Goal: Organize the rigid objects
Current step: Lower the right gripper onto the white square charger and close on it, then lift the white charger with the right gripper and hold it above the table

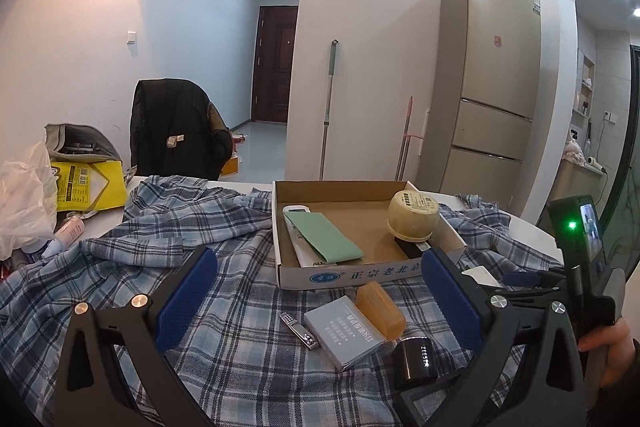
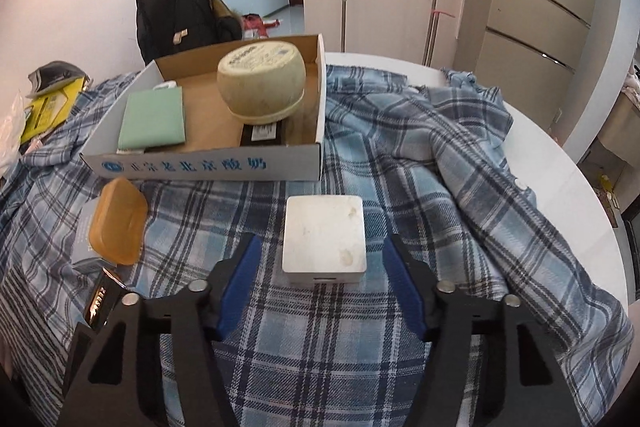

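A shallow cardboard box (image 1: pixel 344 273) (image 2: pixel 208 165) sits on a blue plaid cloth. It holds a green pouch (image 1: pixel 326 237) (image 2: pixel 154 121) over a white remote, a cream round container (image 1: pixel 414 217) (image 2: pixel 262 83) and a black item under it. In front of the box lie a nail clipper (image 1: pixel 299 330), a grey box (image 1: pixel 344 331), an amber soap bar (image 1: pixel 380 311) (image 2: pixel 118 225) and a black cylinder (image 1: pixel 416 363). My left gripper (image 1: pixel 320 279) is open above these. My right gripper (image 2: pixel 322 255) is open, its fingers either side of a white square box (image 2: pixel 324 239).
Plaid cloth (image 2: pixel 440 155) covers a round white table (image 2: pixel 560 179). A yellow bag (image 1: pixel 88 183), a plastic bag (image 1: pixel 24 195) and small bottles lie at the left. A chair with a black jacket (image 1: pixel 176 131) stands behind. The right gripper's body (image 1: pixel 580 267) shows at the right.
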`<state>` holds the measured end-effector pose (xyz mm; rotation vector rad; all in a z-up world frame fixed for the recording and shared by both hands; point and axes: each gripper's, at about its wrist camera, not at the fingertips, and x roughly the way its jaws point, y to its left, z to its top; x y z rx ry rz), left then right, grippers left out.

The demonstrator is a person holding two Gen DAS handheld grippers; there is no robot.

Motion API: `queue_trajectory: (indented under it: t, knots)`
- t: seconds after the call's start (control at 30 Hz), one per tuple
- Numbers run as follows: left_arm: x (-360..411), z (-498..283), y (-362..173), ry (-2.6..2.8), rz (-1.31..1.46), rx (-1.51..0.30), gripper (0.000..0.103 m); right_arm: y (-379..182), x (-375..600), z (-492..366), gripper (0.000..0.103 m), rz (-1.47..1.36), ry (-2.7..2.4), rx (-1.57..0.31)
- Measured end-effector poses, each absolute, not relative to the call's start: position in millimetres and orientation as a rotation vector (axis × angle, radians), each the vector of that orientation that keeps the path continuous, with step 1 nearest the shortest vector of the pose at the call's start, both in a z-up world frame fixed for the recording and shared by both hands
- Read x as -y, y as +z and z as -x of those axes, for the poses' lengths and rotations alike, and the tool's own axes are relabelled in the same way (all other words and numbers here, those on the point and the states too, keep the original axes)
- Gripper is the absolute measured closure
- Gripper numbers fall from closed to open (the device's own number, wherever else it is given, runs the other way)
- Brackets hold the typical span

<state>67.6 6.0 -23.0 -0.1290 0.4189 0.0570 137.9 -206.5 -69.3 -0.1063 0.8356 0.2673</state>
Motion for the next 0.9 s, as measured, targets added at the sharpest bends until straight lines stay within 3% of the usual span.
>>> queue_trajectory:
  t: [0.07,0.13,0.5,0.9]
  knots:
    - [-6,-68,-23,0.056,0.129,-0.422,0.000,-73,206,-141,0.056,0.104,0.273,-0.860]
    - [-7,-69,-23,0.056,0.130,-0.426,0.000,-76,207,-143,0.059,0.103,0.270,-0.882]
    - [-8,-68,-23,0.056,0.127,-0.424,0.000,-62,211,-131,0.060,0.083,0.299,-0.830]
    - [-8,-70,-24,0.053,0.126,-0.441,0.000,-71,188,-116,0.060,0.151,0.407,-0.906]
